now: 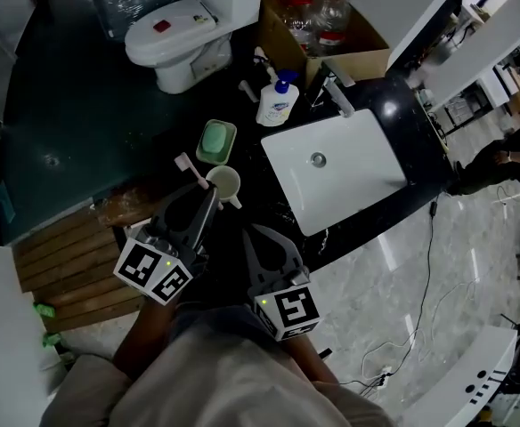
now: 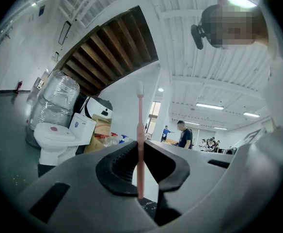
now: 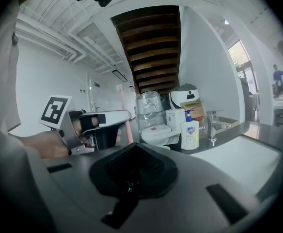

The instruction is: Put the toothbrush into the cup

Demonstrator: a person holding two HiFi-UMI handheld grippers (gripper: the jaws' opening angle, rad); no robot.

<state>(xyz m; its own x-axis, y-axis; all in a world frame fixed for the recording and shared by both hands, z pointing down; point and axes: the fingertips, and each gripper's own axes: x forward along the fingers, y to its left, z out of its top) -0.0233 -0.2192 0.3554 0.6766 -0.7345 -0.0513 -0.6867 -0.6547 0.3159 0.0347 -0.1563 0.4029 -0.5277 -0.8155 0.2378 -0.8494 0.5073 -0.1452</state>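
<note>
2 claws, 1 toothbrush, 1 cup. L claw (image 1: 208, 196) pinches the pink toothbrush (image 1: 193, 173) low on its handle. Bristle end sticks out to the far left, not in the cup (image 1: 224, 183). Cup is cream, upright on the dark counter (image 1: 398, 118), just right of L claw's tips and left of the 1 white sink (image 1: 336, 172). 1 green soap dish (image 1: 215, 140) sits just beyond the cup, w/ 1 soap bottle (image 1: 278, 102) farther, to the right. R claw (image 1: 255, 236) is pressed together w/ nothing in it, near edge of the counter, right of L claw. 1 white toilet (image 1: 171, 38) far left.
</note>
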